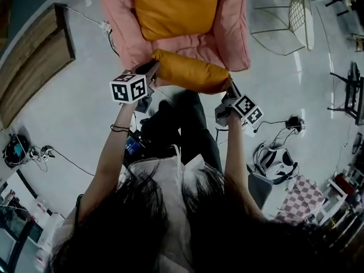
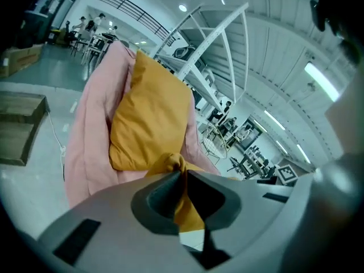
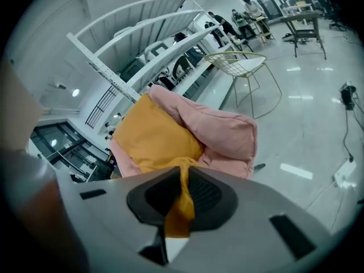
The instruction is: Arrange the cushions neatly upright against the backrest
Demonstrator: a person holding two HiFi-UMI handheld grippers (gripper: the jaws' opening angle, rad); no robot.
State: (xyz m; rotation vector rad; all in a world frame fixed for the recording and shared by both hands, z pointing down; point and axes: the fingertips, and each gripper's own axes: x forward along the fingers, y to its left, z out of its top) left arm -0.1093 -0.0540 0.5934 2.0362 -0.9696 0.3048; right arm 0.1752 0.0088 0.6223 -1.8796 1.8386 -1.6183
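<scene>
An orange cushion [image 1: 190, 71] hangs level between my two grippers, in front of the pink padded chair [image 1: 233, 33]. My left gripper [image 1: 153, 68] is shut on the cushion's left corner [image 2: 170, 164], its jaws pinching the orange fabric. At the other end, my right gripper [image 1: 230, 90] is shut on the right corner [image 3: 183, 169]. A second orange cushion [image 1: 176, 7] stands upright against the chair's backrest; it also shows as a second cushion [image 2: 151, 118] and second cushion [image 3: 153, 135] in the gripper views.
A wire-frame chair [image 1: 293, 21] stands to the right of the pink chair. A wooden platform [image 1: 31, 67] lies at the left. Cables, a headset [image 1: 278, 158] and small gear litter the floor at the right and lower left. People and desks are far off.
</scene>
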